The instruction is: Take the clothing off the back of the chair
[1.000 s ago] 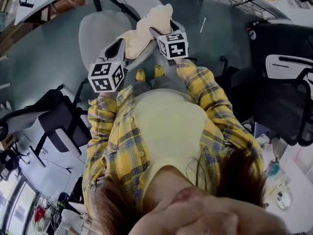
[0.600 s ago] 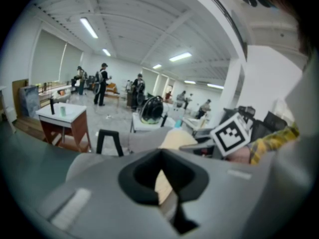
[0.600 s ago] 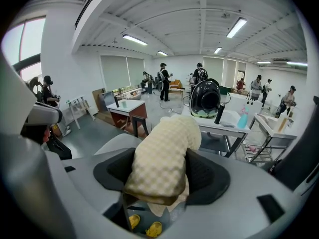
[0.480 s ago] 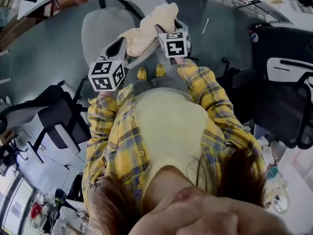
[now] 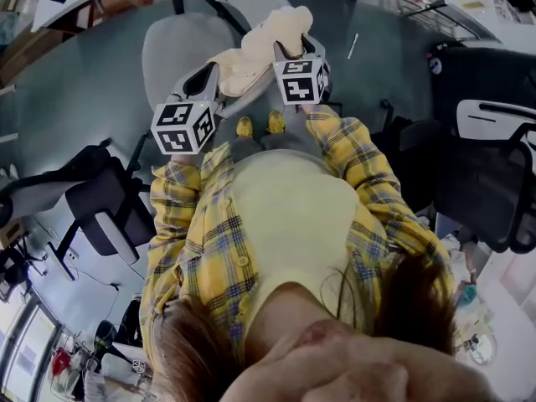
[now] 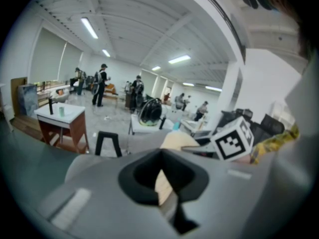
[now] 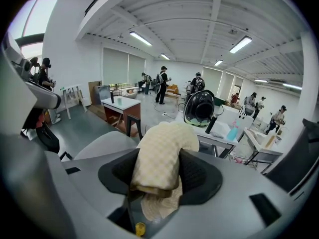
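**Cloth Gripped at the Chair Back**

The cream cloth was seen lying over the top edge of the back of the chair. It was bunched up at the right end. The right gripper was placed round that bunch. Its jaws were closing, and a thick fold of cloth was caught between them. The fold was touched by the dark pads on both sides.

The left gripper was held low at the left end of the chair back. Its jaws were apart. A thin strip of cloth was seen between them, but it did not look squeezed.

The step in hand was judged to be the grab, with the lift not yet done. To do it well, the right jaws should be shut all the way before any pull is made, because soft cloth can slip out of a loose grip. A deep bite of cloth should be taken, not just the edge. The left end should be gripped too, so that the cloth is not left hanging from one corner. Then the cloth should be lifted straight up over the top edge. It should not be dragged sideways, or the chair might be pulled along or tipped.
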Action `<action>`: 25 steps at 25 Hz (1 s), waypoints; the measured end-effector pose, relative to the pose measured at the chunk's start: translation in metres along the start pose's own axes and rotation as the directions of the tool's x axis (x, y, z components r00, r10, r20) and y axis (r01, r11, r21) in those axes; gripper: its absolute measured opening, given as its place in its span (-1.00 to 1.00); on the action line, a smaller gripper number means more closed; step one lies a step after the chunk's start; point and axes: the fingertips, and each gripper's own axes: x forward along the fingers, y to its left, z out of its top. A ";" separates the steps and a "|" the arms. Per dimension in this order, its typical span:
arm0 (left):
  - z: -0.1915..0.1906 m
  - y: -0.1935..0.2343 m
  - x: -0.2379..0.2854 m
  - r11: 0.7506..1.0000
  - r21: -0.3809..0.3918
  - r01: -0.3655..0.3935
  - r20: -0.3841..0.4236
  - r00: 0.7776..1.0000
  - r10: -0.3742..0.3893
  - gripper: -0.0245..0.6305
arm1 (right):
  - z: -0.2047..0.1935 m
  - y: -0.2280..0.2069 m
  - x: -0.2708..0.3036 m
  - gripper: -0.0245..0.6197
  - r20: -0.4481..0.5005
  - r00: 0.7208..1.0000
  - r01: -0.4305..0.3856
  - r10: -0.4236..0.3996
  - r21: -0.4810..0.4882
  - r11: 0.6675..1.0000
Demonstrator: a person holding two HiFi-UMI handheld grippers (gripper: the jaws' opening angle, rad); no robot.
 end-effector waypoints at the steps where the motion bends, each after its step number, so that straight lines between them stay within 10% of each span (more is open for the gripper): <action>1: 0.000 0.000 0.000 1.000 -0.002 0.002 0.002 1.000 -0.002 -0.91 | 0.000 0.000 -0.001 -0.21 0.003 1.000 0.003 -0.003 -0.008 1.000; 25: 0.018 -0.011 -0.008 1.000 -0.023 0.018 0.070 0.997 -0.016 -0.91 | 0.016 0.009 -0.033 -0.56 0.072 0.997 -0.006 0.015 -0.118 0.993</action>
